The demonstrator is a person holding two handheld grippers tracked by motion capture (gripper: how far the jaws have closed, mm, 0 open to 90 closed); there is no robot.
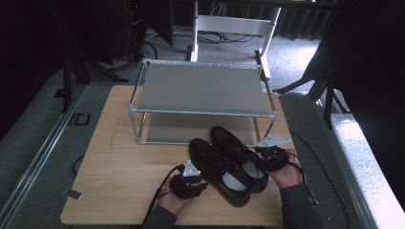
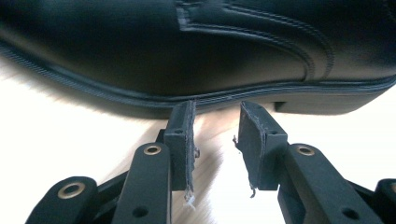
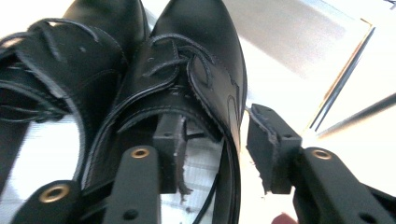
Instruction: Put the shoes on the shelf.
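**A:** Where does the pair of black leather lace-up shoes (image 1: 229,164) sit?

**B:** On the light wooden bench (image 1: 119,167), toward its near right corner, side by side and touching, toes pointing away and a little to the left. They lie just in front of the grey two-tier metal shoe rack (image 1: 200,88) that stands along the far edge of the bench.

**A:** And the left gripper (image 1: 191,181)?

**B:** It lies low in the person's left hand (image 1: 174,200) near the front edge, just beside the outer flank of the left shoe (image 2: 196,46). In the left gripper view its jaws stand apart with only bare wood between them, tips just short of the sole's edge. It grips nothing.

**A:** The right gripper (image 1: 267,157)?

**B:** The right hand (image 1: 286,174) holds it at the heel end of the right shoe (image 3: 187,70). In the right gripper view one jaw is down inside the shoe's opening and the other is outside, with the shoe's side wall between them. There is a clear gap between the outer pad and the leather, so the jaws are parted and not clamping.

**A:** Is either shoe lifted?

**B:** From the high view both appear to rest flat on the bench.
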